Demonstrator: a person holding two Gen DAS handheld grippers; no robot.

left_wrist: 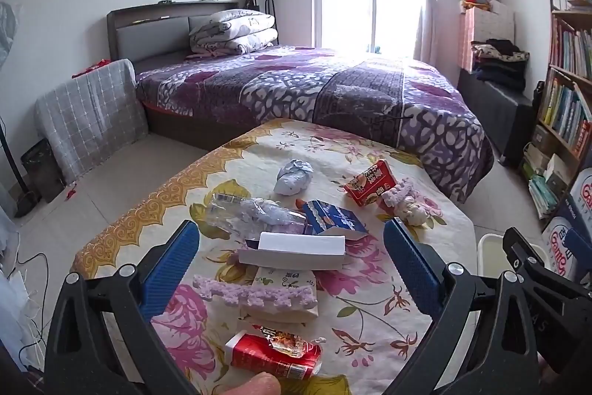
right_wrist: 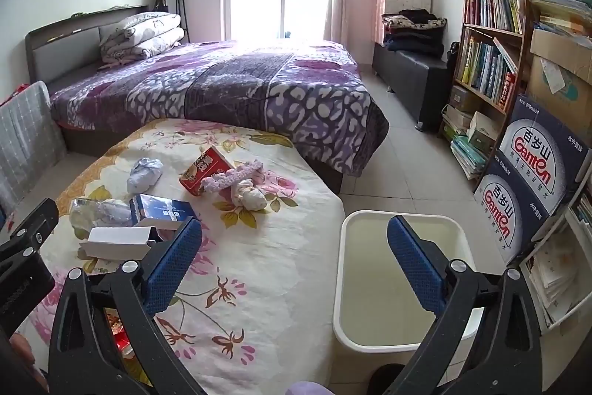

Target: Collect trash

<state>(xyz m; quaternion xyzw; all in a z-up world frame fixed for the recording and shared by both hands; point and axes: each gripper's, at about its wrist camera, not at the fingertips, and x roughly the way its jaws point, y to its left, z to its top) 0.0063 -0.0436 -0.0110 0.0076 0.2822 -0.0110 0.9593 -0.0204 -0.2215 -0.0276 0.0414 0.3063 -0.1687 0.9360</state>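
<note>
Both the left gripper point(left_wrist: 292, 263) and the right gripper point(right_wrist: 294, 256) are standing wide apart and holding nothing. The trash, such as a white box point(left_wrist: 296, 248), a red carton point(left_wrist: 273, 356) and a crumpled paper point(left_wrist: 293, 176), is lying on the flowered table point(left_wrist: 388, 313). The white bin point(right_wrist: 370, 339) is standing on the floor just beside the table.

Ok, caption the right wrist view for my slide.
Open right gripper hovering between a floral table strewn with trash and an empty white bin beside it.
</note>
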